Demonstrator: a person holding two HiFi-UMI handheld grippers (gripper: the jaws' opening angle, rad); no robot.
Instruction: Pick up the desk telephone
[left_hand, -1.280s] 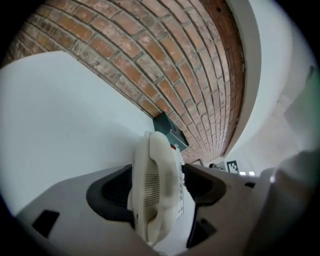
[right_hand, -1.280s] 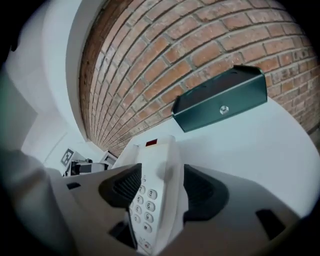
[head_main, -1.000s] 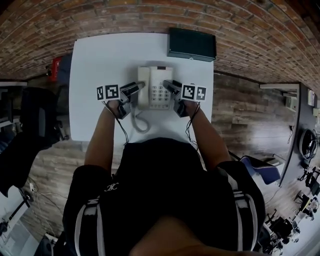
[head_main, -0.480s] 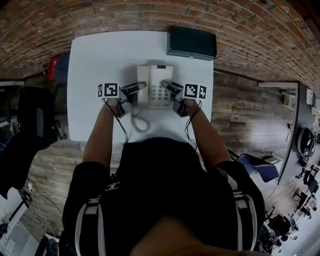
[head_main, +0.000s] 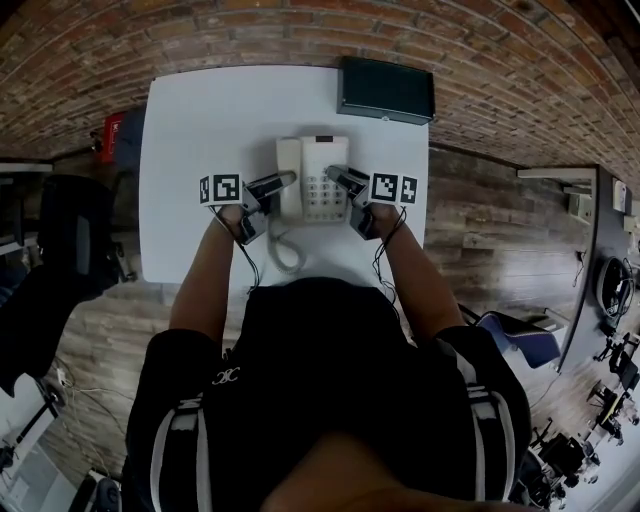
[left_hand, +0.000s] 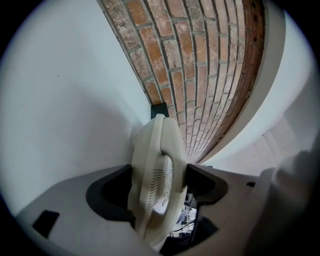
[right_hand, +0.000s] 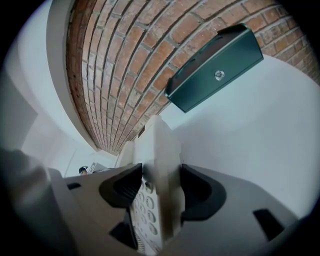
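The cream desk telephone (head_main: 313, 178) is on the white table (head_main: 190, 130), with its keypad to the right and its handset along the left. My left gripper (head_main: 282, 185) is shut on the handset side. In the left gripper view the cream handset (left_hand: 156, 165) with its speaker grille is pinched between the dark pads of the left gripper (left_hand: 159, 182). My right gripper (head_main: 340, 180) is shut on the phone's right edge. In the right gripper view that keypad edge (right_hand: 161, 155) is clamped in the right gripper (right_hand: 161, 187). I cannot tell whether the phone is off the table.
A dark green box (head_main: 385, 90) stands at the table's far right corner, also in the right gripper view (right_hand: 212, 70). The coiled cord (head_main: 281, 250) trails toward the near edge. Brick floor surrounds the table, and a red object (head_main: 110, 137) is at its left.
Both grippers and the telephone have shifted very slightly to the right; the grip on each side looks the same.
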